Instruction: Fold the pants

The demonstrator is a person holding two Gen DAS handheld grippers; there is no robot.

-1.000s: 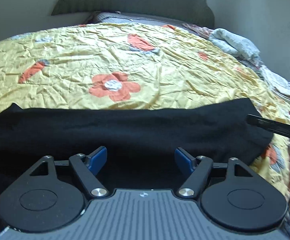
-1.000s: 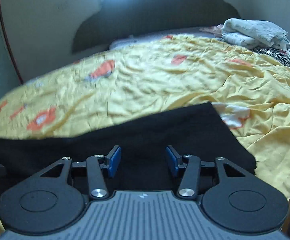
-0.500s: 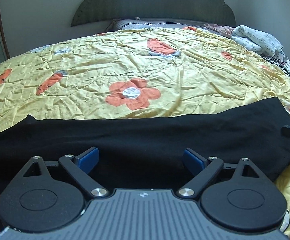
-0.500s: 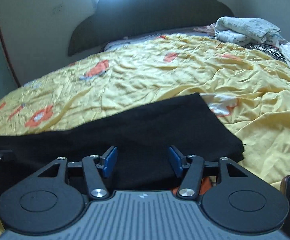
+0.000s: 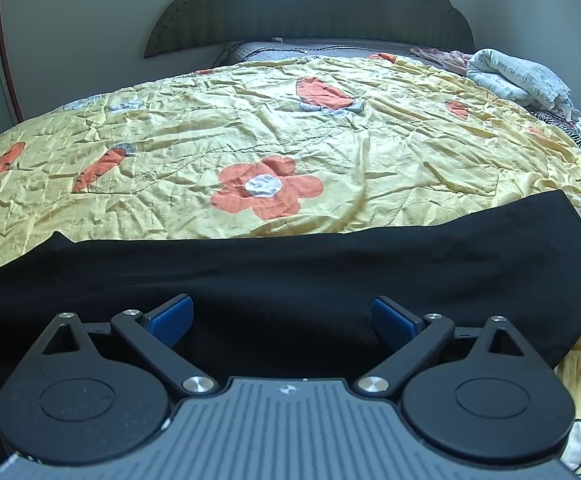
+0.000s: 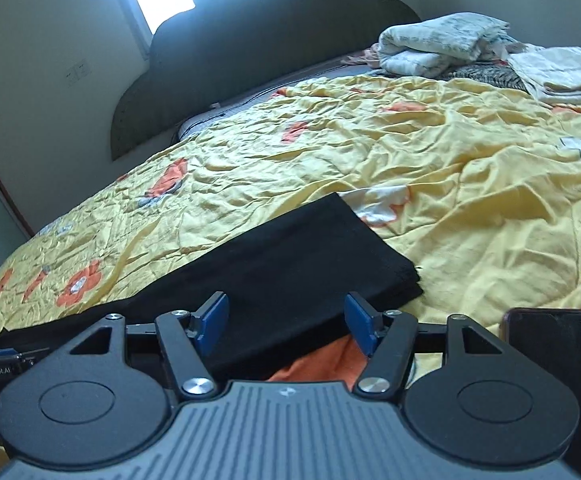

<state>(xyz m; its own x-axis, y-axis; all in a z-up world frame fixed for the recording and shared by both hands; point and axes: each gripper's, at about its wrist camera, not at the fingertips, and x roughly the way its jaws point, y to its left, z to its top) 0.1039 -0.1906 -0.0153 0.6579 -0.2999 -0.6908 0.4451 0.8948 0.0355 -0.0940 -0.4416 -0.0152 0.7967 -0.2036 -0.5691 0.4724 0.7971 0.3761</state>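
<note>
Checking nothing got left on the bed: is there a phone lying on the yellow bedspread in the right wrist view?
Yes, a dark phone lies on the yellow bedspread, right of the black pants.

The black pants (image 5: 290,280) lie folded lengthwise into one long flat band across the near part of the bed, parallel to its near edge, on the yellow flowered bedspread (image 5: 330,140). The plain dark cloth is smooth, barely creased. Toward the right they end in a squared, stacked edge showing several layers (image 6: 406,280); the left end narrows to a small peak.
</note>
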